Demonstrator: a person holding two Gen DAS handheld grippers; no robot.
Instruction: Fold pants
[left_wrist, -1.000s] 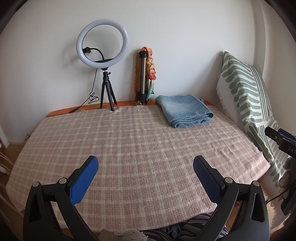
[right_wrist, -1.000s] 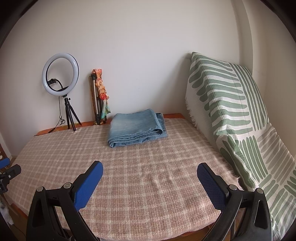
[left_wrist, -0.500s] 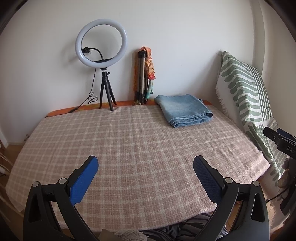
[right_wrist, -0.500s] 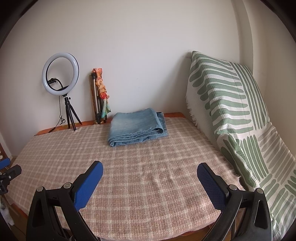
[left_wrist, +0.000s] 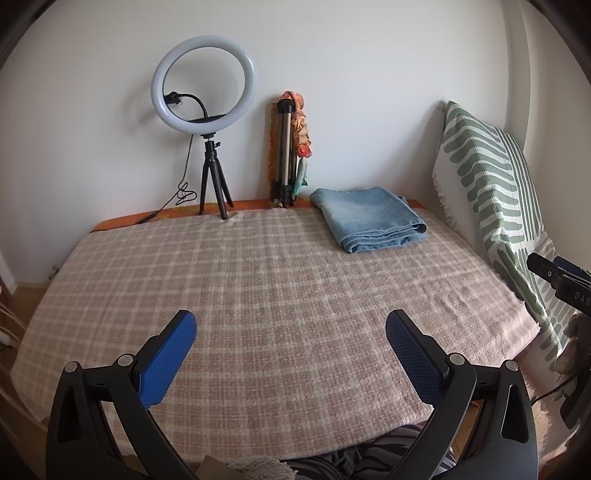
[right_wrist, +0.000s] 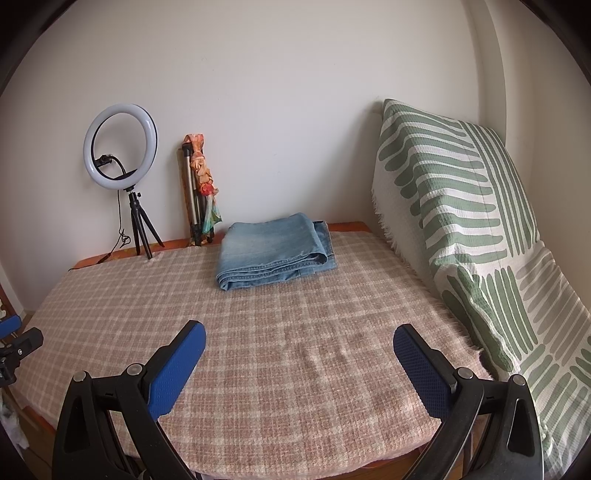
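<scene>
One pair of pants (left_wrist: 369, 218), pale blue denim, lies folded into a compact stack at the far right of the bed, close to the wall; its layered hems face the cameras. In the right wrist view the same pants (right_wrist: 275, 249) sit just left of the cushion, apart from it. Nothing touches them.

They rest on one checked blanket (left_wrist: 277, 288) in pink and cream, which covers the whole bed top and hangs over the near edge. A strip of orange cloth shows along the far edge beside the wall.

Against the wall stand two tripods. One small black tripod carries one round ring light (left_wrist: 204, 83), with a cable trailing down from it. The other is one folded tripod (left_wrist: 283, 151) leaning upright on the wall, with one orange patterned scarf (left_wrist: 301, 125) draped over it, just left of the pants.

To the right, one large cushion (right_wrist: 465, 229) with green stripes on white leans against the wall.

The left gripper (left_wrist: 291, 330) hovers over the near part of the blanket, its two blue pads spread wide with nothing between them. The right gripper (right_wrist: 299, 338) hangs likewise over the near right of the blanket, its two pads also wide apart and holding nothing. Both are well apart from the pants.
</scene>
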